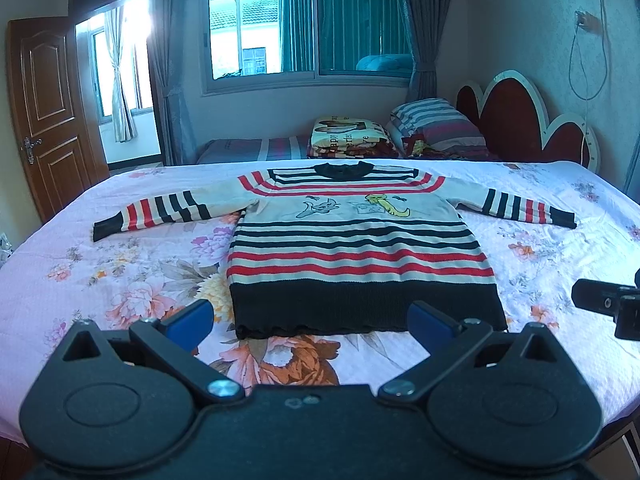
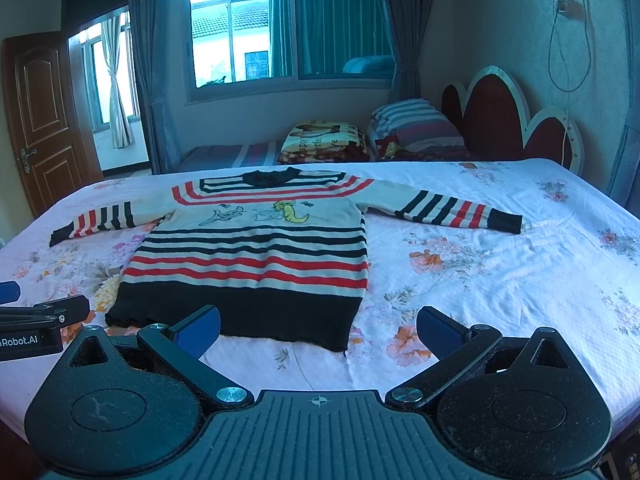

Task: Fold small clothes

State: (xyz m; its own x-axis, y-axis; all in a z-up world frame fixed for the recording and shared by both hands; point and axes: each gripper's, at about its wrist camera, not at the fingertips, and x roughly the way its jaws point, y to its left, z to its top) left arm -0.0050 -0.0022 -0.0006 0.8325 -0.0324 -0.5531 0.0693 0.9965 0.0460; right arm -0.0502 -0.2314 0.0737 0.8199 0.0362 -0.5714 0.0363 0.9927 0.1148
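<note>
R tongs [image 1: 600,304] cut off by frame edge (jaws unseen).

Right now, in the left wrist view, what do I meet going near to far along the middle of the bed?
Left gripper, open → black hem band of the striped sweater → cartoon print → black collar → folded blanket on the far bed → window.

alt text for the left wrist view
A striped sweater lies flat, sleeves spread, on a floral bedsheet, with the open left tool just short of its dark hem. The right tool shows at the right edge.
</note>
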